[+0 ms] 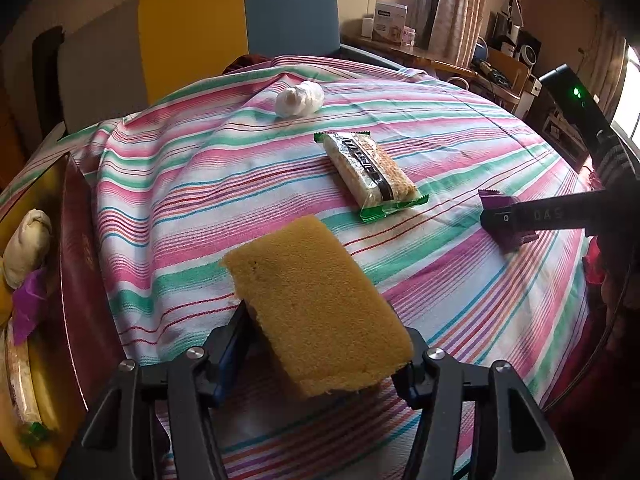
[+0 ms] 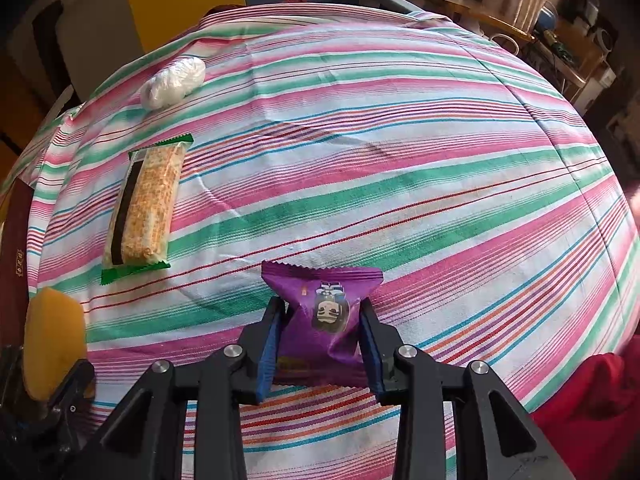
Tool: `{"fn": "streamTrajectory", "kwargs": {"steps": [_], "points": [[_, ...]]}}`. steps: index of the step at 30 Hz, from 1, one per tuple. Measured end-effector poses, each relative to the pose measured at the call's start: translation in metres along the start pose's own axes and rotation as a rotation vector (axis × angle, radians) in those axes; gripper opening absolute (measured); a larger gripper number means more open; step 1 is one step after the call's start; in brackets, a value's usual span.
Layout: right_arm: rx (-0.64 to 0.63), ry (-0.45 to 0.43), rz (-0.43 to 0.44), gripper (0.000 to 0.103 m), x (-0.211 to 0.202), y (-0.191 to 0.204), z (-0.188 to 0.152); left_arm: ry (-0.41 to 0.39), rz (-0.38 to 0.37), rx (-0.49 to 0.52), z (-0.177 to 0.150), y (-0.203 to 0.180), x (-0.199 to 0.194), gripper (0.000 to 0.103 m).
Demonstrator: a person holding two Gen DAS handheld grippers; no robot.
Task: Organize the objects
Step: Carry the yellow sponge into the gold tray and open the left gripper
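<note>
My left gripper [image 1: 320, 340] is shut on a yellow sponge [image 1: 320, 304] and holds it above the striped tablecloth [image 1: 460, 148]. My right gripper [image 2: 324, 320] is shut on a purple snack packet [image 2: 326, 312] resting on the cloth; the packet also shows at the right of the left wrist view [image 1: 508, 224]. A green-ended cracker bar packet [image 1: 370, 174] lies mid-table, and it shows left in the right wrist view [image 2: 140, 208]. A white wrapped ball [image 1: 298, 98] lies at the far side, and it also shows in the right wrist view [image 2: 172, 80]. The sponge shows at lower left there [image 2: 54, 336].
A dark red box [image 1: 76, 280] at the left table edge holds a beige wrapped item [image 1: 28, 244], a purple packet [image 1: 28, 304] and a cracker bar [image 1: 22, 384]. A yellow and blue chair [image 1: 240, 28] stands behind the table. Cluttered shelves [image 1: 512, 52] are at back right.
</note>
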State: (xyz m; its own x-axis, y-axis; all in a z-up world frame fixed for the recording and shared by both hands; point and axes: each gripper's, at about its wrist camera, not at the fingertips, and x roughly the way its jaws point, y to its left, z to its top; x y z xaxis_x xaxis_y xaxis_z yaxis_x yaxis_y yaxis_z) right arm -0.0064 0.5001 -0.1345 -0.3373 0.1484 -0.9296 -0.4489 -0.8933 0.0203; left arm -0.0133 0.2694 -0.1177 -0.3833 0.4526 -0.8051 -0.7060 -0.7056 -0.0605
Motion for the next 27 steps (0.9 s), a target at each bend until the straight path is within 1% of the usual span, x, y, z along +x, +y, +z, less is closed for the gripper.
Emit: {"fn": "streamTrajectory", "kwargs": {"steps": [2,4,7,11,16,21,24,27], "points": [[-0.003,-0.001,-0.002,0.037,-0.001,-0.002,-0.002,0.004,-0.005,-0.004,0.002,0.001,-0.003,0.059],[-0.008,-0.002,-0.007,0.037,-0.001,-0.001,-0.002,-0.014,-0.016,-0.014,0.004,0.002,-0.012,0.058],[-0.015,-0.004,-0.011,0.037,-0.001,-0.001,-0.001,-0.066,-0.027,-0.021,0.009,0.004,-0.037,0.058],[-0.019,-0.006,-0.015,0.037,-0.003,-0.003,-0.003,-0.123,-0.017,-0.067,0.018,0.015,-0.072,0.058],[-0.027,-0.008,-0.022,0.037,-0.005,-0.005,-0.003,-0.18,0.03,-0.132,0.026,0.038,-0.109,0.058],[-0.03,-0.009,-0.026,0.037,-0.004,-0.003,-0.002,-0.219,0.09,-0.189,0.025,0.066,-0.138,0.058],[-0.033,-0.01,-0.029,0.037,-0.004,-0.004,-0.002,-0.229,0.124,-0.212,0.021,0.081,-0.149,0.058],[-0.036,-0.011,-0.031,0.037,-0.005,-0.006,-0.002,-0.232,0.142,-0.243,0.015,0.093,-0.156,0.058]]}}
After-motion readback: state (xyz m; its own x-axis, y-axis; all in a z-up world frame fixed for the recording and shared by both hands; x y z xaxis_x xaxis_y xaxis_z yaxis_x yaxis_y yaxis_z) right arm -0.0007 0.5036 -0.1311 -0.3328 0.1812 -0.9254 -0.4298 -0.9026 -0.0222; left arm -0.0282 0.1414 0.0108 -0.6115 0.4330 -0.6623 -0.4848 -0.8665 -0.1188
